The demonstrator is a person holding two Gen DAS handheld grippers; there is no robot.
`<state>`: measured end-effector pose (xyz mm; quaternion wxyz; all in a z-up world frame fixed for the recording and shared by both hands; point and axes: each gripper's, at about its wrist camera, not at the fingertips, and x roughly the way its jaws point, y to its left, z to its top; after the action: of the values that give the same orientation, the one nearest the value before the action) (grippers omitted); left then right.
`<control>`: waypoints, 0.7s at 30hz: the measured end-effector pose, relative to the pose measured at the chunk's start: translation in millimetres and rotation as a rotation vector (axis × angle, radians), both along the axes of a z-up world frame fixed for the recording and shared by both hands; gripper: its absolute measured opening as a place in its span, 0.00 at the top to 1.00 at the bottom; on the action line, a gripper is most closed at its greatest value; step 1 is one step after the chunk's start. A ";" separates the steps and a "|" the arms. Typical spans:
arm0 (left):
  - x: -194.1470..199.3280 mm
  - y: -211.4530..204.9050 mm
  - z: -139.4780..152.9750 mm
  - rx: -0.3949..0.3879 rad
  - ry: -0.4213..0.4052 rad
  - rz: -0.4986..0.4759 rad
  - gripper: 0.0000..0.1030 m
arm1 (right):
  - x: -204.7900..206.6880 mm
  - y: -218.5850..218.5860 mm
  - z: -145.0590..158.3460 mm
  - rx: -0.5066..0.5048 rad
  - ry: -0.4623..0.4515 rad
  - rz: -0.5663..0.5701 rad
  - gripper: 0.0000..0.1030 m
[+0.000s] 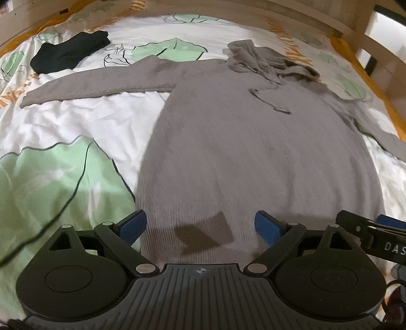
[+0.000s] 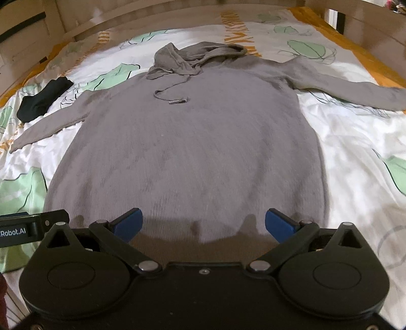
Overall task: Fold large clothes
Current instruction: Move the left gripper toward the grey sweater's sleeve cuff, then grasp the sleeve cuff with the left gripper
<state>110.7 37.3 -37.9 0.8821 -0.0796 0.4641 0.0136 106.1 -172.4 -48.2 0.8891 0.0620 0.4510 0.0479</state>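
Note:
A grey hooded sweater (image 1: 241, 152) (image 2: 192, 142) lies flat and face up on the bed, both sleeves spread out sideways, hood (image 2: 198, 55) crumpled at the far end with its drawstring loose on the chest. My left gripper (image 1: 200, 226) hovers open over the hem near its left corner, nothing between the blue pads. My right gripper (image 2: 203, 223) hovers open over the hem toward the right side, also holding nothing. The right gripper's body shows at the edge of the left wrist view (image 1: 375, 236), close beside the left one.
The bed cover (image 2: 355, 152) is white with green leaf and orange prints. A folded black garment (image 1: 68, 53) (image 2: 41, 99) lies at the far left near the left sleeve. A wooden bed frame (image 1: 330, 22) rims the far and side edges.

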 end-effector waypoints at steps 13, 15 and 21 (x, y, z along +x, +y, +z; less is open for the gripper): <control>66.0 60.3 -2.9 -0.138 -0.069 0.069 0.10 | 70.7 1.2 -1.2 0.082 0.005 0.048 0.01; 77.9 81.1 -6.1 -0.203 -0.088 0.079 0.10 | 80.4 1.4 -2.2 0.103 0.003 0.057 0.01; 115.9 146.0 -3.9 -0.188 -0.168 0.149 0.10 | 109.5 2.2 -6.7 0.198 0.013 0.084 0.01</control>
<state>226.6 183.3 -41.8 0.9031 -0.1967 0.3806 0.0288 215.6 -170.2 -54.9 0.8728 0.1310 0.4522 0.1289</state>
